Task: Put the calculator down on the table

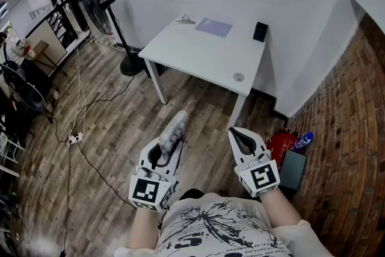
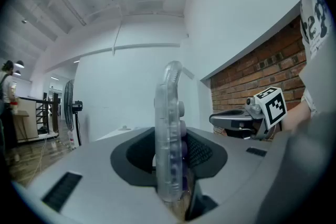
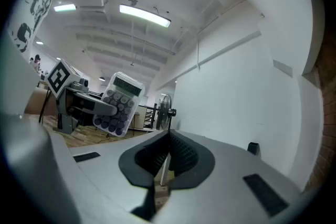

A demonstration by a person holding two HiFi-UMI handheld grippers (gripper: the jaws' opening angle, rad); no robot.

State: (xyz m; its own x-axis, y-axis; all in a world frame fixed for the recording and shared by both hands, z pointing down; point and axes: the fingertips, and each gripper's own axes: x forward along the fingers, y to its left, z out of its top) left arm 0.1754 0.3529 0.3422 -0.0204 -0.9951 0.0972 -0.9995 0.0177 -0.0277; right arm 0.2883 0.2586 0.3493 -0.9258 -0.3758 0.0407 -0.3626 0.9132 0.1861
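Note:
A clear-cased calculator (image 1: 174,132) with purple keys stands edge-on between the jaws of my left gripper (image 1: 167,152), which is shut on its lower end. In the left gripper view the calculator (image 2: 169,134) rises upright out of the left gripper (image 2: 171,161). My right gripper (image 1: 237,135) hangs beside it, shut and holding nothing; in its own view the right gripper (image 3: 167,140) has its pads together. The white table (image 1: 198,54) stands ahead, well beyond both grippers. From the right gripper view the calculator (image 3: 118,104) shows its keypad and display.
On the table lie a purple sheet (image 1: 213,27), a metal clip (image 1: 185,20), a black box (image 1: 260,31) and a small round thing (image 1: 239,77). A standing fan (image 1: 96,2) and floor cables (image 1: 78,129) are at left. A red bag (image 1: 280,145) and bottle (image 1: 304,140) sit at right.

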